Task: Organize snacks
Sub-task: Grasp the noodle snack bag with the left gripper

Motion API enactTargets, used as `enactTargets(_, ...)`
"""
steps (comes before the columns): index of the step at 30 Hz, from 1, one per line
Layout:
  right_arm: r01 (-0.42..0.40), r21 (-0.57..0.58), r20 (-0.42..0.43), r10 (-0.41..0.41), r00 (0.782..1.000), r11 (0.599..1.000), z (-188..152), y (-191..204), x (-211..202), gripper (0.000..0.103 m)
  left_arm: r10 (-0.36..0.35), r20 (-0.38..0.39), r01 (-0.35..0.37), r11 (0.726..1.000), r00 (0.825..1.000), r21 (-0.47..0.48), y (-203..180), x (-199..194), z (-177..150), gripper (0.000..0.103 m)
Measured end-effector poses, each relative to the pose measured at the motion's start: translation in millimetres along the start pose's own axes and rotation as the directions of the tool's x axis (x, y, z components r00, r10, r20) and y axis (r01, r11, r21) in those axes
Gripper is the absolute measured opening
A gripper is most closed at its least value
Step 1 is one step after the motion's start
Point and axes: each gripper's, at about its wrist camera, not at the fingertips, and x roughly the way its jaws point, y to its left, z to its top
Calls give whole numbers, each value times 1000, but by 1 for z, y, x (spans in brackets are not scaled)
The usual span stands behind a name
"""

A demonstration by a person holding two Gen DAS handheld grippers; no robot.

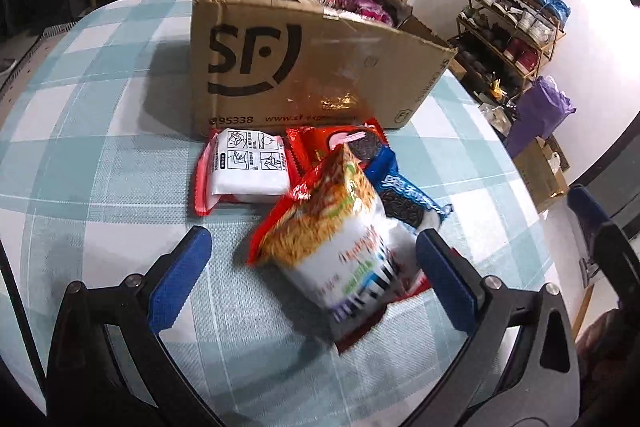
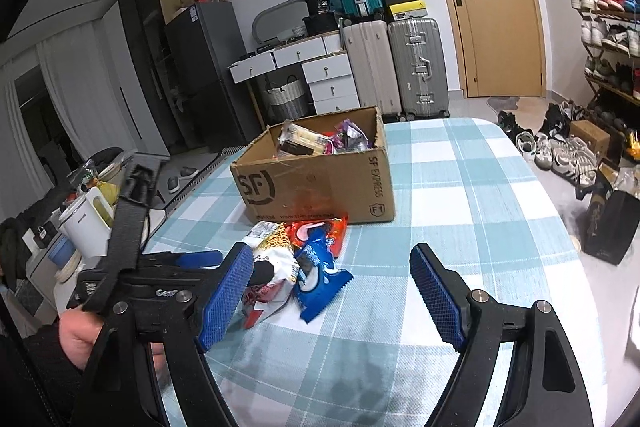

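An open SF cardboard box (image 1: 280, 67) (image 2: 320, 183) holds several snack packs. In front of it lies a pile of snacks: a white-and-red pack (image 1: 248, 167), a red pack (image 1: 320, 143) (image 2: 320, 231), a blue Oreo pack (image 1: 404, 195) (image 2: 316, 275) and a noodle bag (image 1: 340, 231) (image 2: 276, 259). My left gripper (image 1: 314, 263) is open, its blue pads either side of the tilted, blurred noodle bag; the right pad is close to it. It also shows at the left of the right wrist view (image 2: 200, 263). My right gripper (image 2: 332, 291) is open and empty above the table.
The table has a blue-and-white checked cloth (image 2: 460, 195). A white kettle (image 2: 86, 223) and clutter stand at its left edge. Suitcases (image 2: 416, 71), drawers and a door stand behind; a shoe rack (image 1: 516, 27) and bags are at the right.
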Motion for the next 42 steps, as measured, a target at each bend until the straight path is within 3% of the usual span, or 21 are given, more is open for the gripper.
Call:
enactTargets(3,2,6,-4,-2,1000,1000,-3,-2,1,82,-17,0,17,1000,1000,-16,1,12,2,97)
enactTargets(5,2,11,-5,-2,1000,1000,-4,-3,0,82,-40,-4,40,999,999,-27,2,19,4,87)
enactTargets(7,0,19,-8,0,1000,1000,-5,-5,1,82,-82,1,82,996,997,-31,2,24,5,67)
enactTargets(13,-8,29,-11,8,1000,1000,-9,-4,2,82,-114,19,114,993,993,11,0,29,4,37)
enactTargets(27,-9,46,2,9,1000,999,-10,-4,-4,82,-131,18,131,991,991,8,4,19,-3,29)
enactTargets(42,-17,50,-8,17,1000,999,-13,-2,2,82,-137,16,137,991,990,13,13,9,-8,29)
